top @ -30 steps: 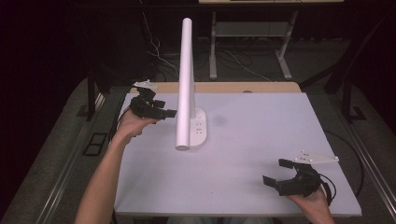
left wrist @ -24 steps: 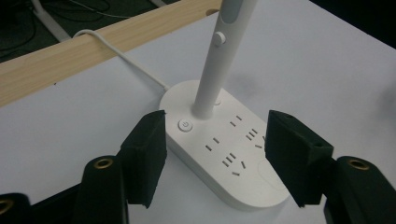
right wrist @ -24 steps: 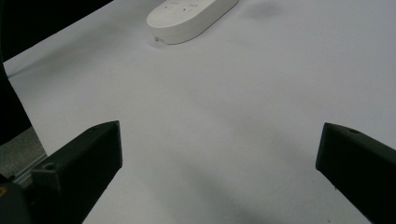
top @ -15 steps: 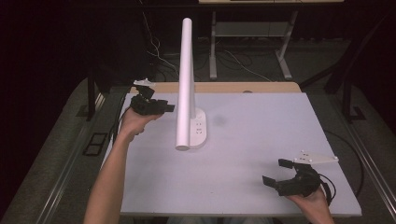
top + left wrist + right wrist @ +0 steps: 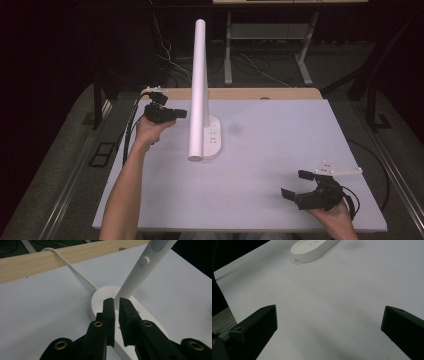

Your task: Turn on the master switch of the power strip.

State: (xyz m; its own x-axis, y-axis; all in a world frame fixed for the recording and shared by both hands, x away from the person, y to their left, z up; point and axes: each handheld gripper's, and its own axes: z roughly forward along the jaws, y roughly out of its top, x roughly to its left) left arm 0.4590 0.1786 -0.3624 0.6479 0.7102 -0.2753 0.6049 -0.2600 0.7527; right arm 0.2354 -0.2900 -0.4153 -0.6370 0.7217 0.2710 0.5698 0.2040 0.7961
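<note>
left gripper up at the lamp stem, right one parked wide open

high view: the left gripper (image 5: 176, 114) is held off the white tabletop (image 5: 260, 165), jaw tips pointing at the tall white plastic desk lamp (image 5: 199, 90), just beside its upright tube. the lamp's flat oval white base (image 5: 214, 142) sits a little past and below those tips. the right gripper (image 5: 295, 185) is well apart from the lamp at the near edge, jaws spread wide with nothing between them.

left gripper view: jaws are nearly closed, just a thin slit left. the slanted white lamp stem (image 5: 140, 270) rises right beyond the tips, meeting the base just ahead of them. can't tell if the tips actually pinch the stem's foot or only sit in front of it. a white cord (image 5: 72, 267) runs off from the base toward a pale wooden strip (image 5: 50, 260).

right gripper view: jaws stand far apart, bare tabletop between them, the lamp base (image 5: 313, 248) far ahead of the tips.
</note>
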